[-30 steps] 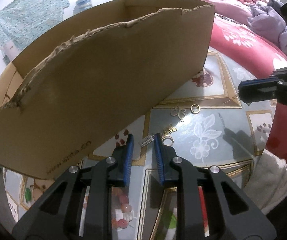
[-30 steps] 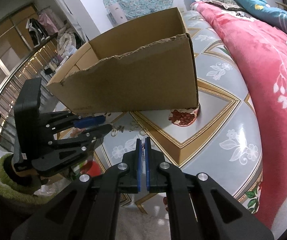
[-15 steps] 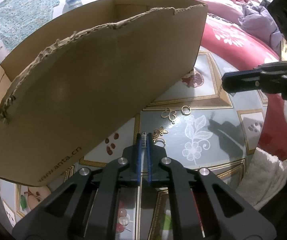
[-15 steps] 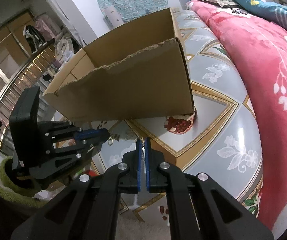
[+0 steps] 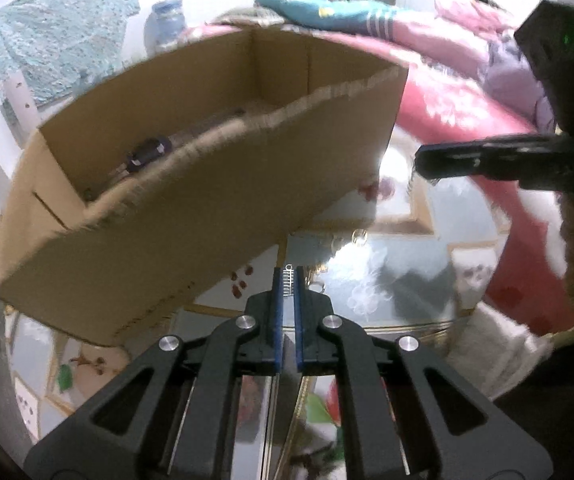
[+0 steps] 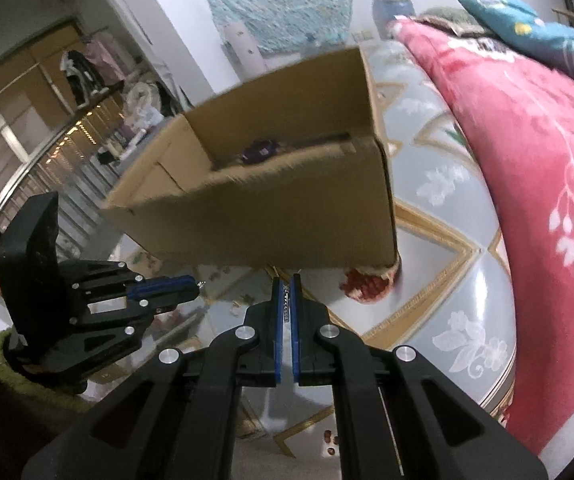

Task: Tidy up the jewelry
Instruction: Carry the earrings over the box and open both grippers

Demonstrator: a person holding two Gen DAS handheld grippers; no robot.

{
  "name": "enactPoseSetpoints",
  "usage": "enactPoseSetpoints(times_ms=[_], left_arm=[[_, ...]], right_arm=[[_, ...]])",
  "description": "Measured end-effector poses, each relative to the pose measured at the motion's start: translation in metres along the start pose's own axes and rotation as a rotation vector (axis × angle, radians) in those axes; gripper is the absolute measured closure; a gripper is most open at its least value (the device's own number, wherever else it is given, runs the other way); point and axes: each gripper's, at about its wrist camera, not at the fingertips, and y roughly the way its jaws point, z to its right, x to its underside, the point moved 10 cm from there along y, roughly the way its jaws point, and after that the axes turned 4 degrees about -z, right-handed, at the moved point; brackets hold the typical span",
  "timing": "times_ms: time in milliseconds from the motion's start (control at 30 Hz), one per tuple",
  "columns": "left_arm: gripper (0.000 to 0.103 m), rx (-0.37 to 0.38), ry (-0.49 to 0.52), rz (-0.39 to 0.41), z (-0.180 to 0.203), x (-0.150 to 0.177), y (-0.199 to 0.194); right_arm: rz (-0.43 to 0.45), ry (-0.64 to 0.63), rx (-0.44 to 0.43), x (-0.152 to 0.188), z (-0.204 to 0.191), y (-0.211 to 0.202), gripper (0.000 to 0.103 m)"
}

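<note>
My left gripper [image 5: 287, 280] is shut on a small silver comb-like clip [image 5: 288, 282] and holds it above the table, in front of the open cardboard box [image 5: 191, 216]. My right gripper [image 6: 286, 292] is shut on a thin silver chain [image 6: 286, 300], also lifted before the box [image 6: 271, 216]. A dark purple item [image 5: 149, 152] lies inside the box. Gold rings and charms [image 5: 359, 236] lie on the patterned table. The right gripper shows at the right of the left wrist view [image 5: 427, 164]; the left gripper shows at the left of the right wrist view [image 6: 197, 286].
The table [image 6: 447, 280] has a glossy grey and gold pattern. A red floral blanket [image 6: 547, 184] lies along its right side. A white towel [image 5: 499, 340] sits at the table's near right edge. Pillows and a water jug stand behind the box.
My left gripper closed on the silver clip and lifted it. Both grippers have risen, so the inside of the box now shows.
</note>
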Motion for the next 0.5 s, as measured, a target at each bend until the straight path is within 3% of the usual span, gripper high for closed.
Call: enactPoseSetpoints(times_ms=[333, 500], left_arm=[[0.099, 0.024, -0.07, 0.22, -0.023, -0.067, -0.078], [0.099, 0.022, -0.121, 0.198, -0.042, -0.095, -0.056]], right_arm=[[0.172, -0.093, -0.142, -0.082, -0.043, -0.041, 0.099], [0.185, -0.091, -0.129, -0.123, -0.048, -0.023, 0.099]])
